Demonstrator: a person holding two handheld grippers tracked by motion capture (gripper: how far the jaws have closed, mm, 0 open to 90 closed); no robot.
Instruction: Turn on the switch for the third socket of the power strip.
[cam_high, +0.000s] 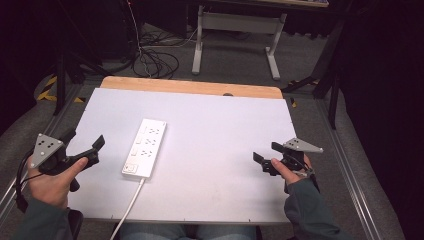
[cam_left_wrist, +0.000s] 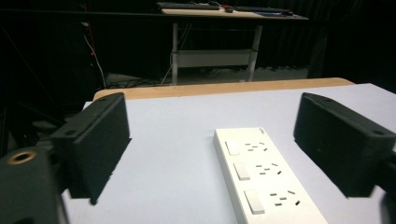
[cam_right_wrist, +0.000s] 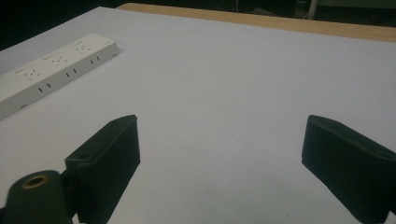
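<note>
Nothing looks begun: power strip (cam_high: 144, 148) lies untouched left of centre on the white table (cam_high: 220, 150), cord trailing off the near edge, while left gripper (cam_high: 84, 144) and right gripper (cam_high: 267, 156) hover wide-jawed and empty at either side.

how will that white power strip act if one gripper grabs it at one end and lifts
The power strip is a long, flat, hard-looking block lying flat on the table, so it should stay stiff and not roll. Gripped at one end, its far end would probably sag or swing. Its smooth casing may slip between the jaws, and its trailing cord would likely drag.
</note>
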